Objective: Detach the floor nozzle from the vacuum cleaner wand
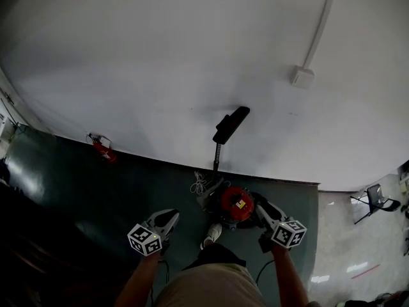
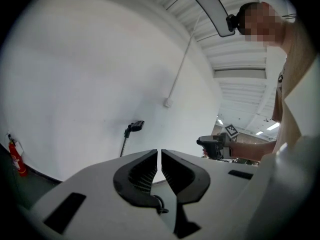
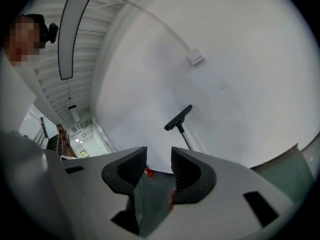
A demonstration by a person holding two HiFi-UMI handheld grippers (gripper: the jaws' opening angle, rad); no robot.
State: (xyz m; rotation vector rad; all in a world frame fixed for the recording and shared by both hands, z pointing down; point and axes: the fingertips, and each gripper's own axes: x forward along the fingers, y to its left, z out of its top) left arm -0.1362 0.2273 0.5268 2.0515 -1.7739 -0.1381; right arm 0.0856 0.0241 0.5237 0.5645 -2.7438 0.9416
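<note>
Against the wall [image 1: 160, 56] ahead, the nozzle [image 1: 231, 125] is seen atop the upright wand [image 1: 216, 157]. The left gripper [image 1: 167, 219] and right gripper [image 1: 263, 210], both pressed together and empty, should be spread before each part is gripped.

- The floor nozzle [image 1: 231, 125] is a flat black bar, just right of centre in the head view, and it sits tilted with its right end higher
- It is on the top end of the wand [image 1: 216, 155], raised against the white wall [image 1: 160, 56]
- The wand is a thin dark tube that stands nearly upright below the nozzle, running down toward the lower centre of the frame
- The vacuum cleaner [image 1: 237, 203], a round red and black body, sits on the dark green floor [image 1: 128, 184] at the wand's foot, at lower centre
</note>
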